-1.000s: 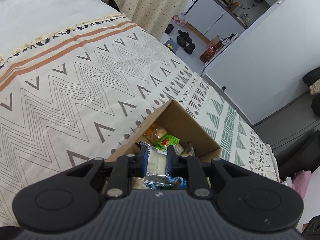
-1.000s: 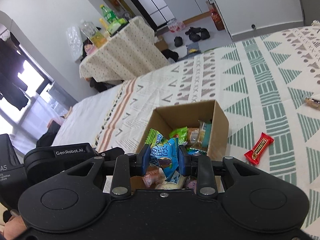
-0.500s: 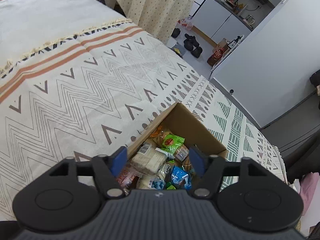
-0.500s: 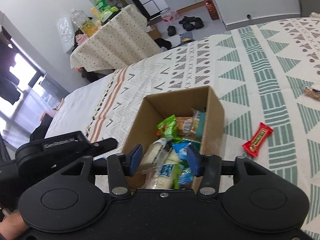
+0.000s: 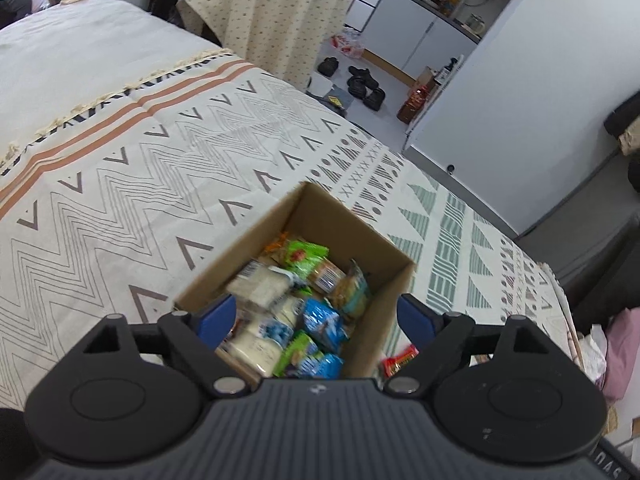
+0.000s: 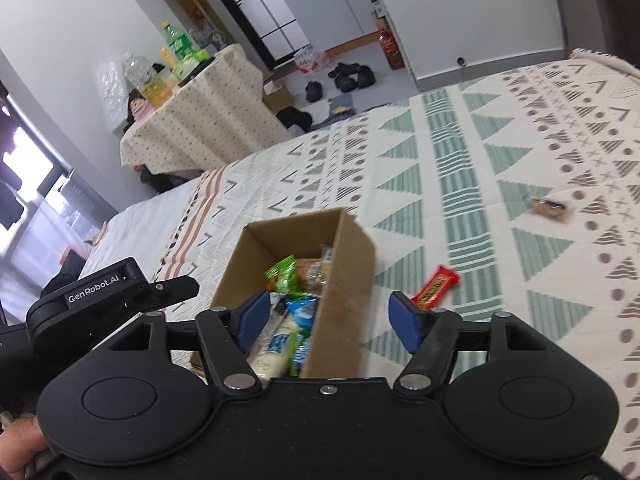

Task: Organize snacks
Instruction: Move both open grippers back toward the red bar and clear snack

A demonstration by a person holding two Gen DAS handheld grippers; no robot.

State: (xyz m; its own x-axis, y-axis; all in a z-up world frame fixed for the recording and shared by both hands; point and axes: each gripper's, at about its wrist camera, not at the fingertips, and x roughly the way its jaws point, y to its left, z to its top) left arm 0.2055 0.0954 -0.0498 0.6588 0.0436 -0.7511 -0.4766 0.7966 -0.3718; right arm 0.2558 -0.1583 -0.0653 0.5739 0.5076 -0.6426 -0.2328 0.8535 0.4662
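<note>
An open cardboard box stands on the patterned bed cover, holding several snack packets, among them a white one and a blue one. The box also shows in the right wrist view. My left gripper is open and empty above the box's near end. My right gripper is open and empty, straddling the box's right wall. A red candy bar lies on the cover right of the box; it also shows in the left wrist view. A small brown snack lies farther right.
The left gripper's body sits left of the box in the right wrist view. A cloth-covered side table with bottles stands beyond the bed. Shoes lie on the floor by a white cabinet.
Both grippers opened and let their snack packets drop into the box. Both then pulled back and up, away from the box.
</note>
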